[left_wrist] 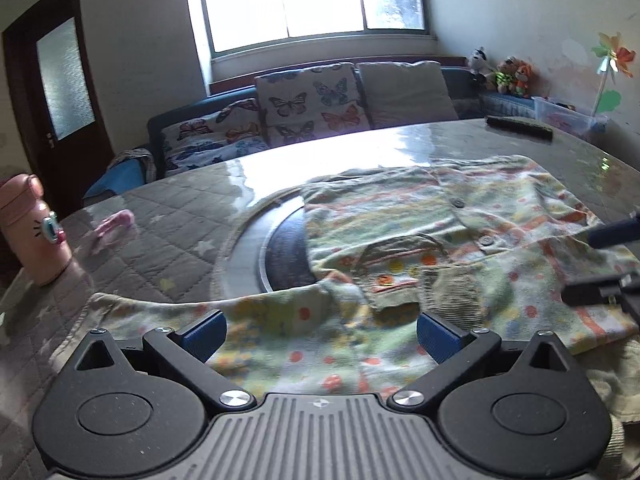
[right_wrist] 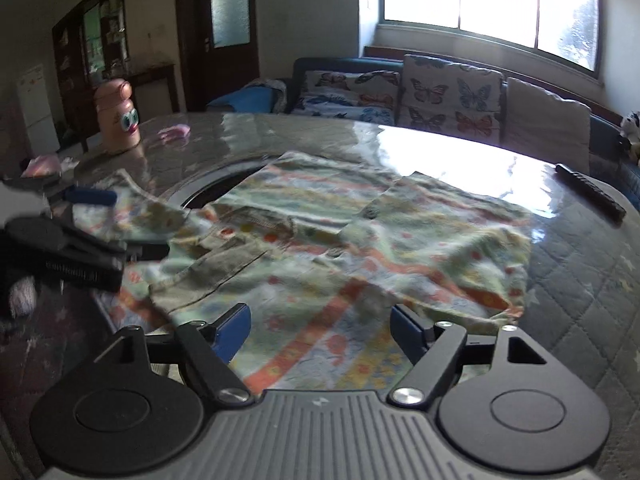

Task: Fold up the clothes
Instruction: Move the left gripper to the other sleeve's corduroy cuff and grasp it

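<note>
A small patterned garment [left_wrist: 420,248], pale green with orange and yellow dots and buttons, lies spread on the table; it also shows in the right wrist view [right_wrist: 360,248]. My left gripper [left_wrist: 320,334] is open, its blue pads apart just above the garment's near left part. My right gripper [right_wrist: 320,330] is open over the garment's near edge, holding nothing. The right gripper shows at the right edge of the left wrist view [left_wrist: 600,264]. The left gripper shows at the left of the right wrist view [right_wrist: 100,228].
The round table [left_wrist: 168,216] has a quilted cover under glass and a dark round inset [left_wrist: 286,252]. A pink bottle [left_wrist: 34,232] stands at the left, a pink item [left_wrist: 114,224] near it. A dark bar [left_wrist: 518,126] lies at the far right. A sofa [left_wrist: 304,112] stands behind.
</note>
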Demonstrator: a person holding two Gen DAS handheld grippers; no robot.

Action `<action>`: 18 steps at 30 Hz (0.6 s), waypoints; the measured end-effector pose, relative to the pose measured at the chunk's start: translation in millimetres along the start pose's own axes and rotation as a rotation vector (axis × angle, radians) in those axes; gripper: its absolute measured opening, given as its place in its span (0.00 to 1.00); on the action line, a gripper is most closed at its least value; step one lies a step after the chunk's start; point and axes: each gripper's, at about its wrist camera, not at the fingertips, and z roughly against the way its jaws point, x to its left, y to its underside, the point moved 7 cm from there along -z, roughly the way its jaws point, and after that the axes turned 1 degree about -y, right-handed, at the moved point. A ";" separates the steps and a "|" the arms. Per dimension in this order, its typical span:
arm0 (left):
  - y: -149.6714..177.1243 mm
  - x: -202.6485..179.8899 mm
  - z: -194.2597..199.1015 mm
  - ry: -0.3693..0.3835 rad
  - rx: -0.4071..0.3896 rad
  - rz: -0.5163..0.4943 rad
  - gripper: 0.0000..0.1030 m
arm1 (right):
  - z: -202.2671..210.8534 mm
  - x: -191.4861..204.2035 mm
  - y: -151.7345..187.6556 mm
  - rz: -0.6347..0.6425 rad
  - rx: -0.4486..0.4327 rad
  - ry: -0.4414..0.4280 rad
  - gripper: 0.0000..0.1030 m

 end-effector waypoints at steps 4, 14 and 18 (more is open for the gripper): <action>3.5 35.8 1.9 -0.086 0.005 0.058 1.00 | -7.9 13.1 11.0 0.032 0.031 -0.013 0.82; 20.4 136.0 -9.5 -0.329 0.057 0.246 0.97 | -7.5 6.5 13.2 -0.001 0.035 -0.020 0.87; 28.8 162.4 -16.4 -0.363 0.088 0.330 0.89 | -9.4 5.4 15.7 -0.016 0.036 -0.029 0.92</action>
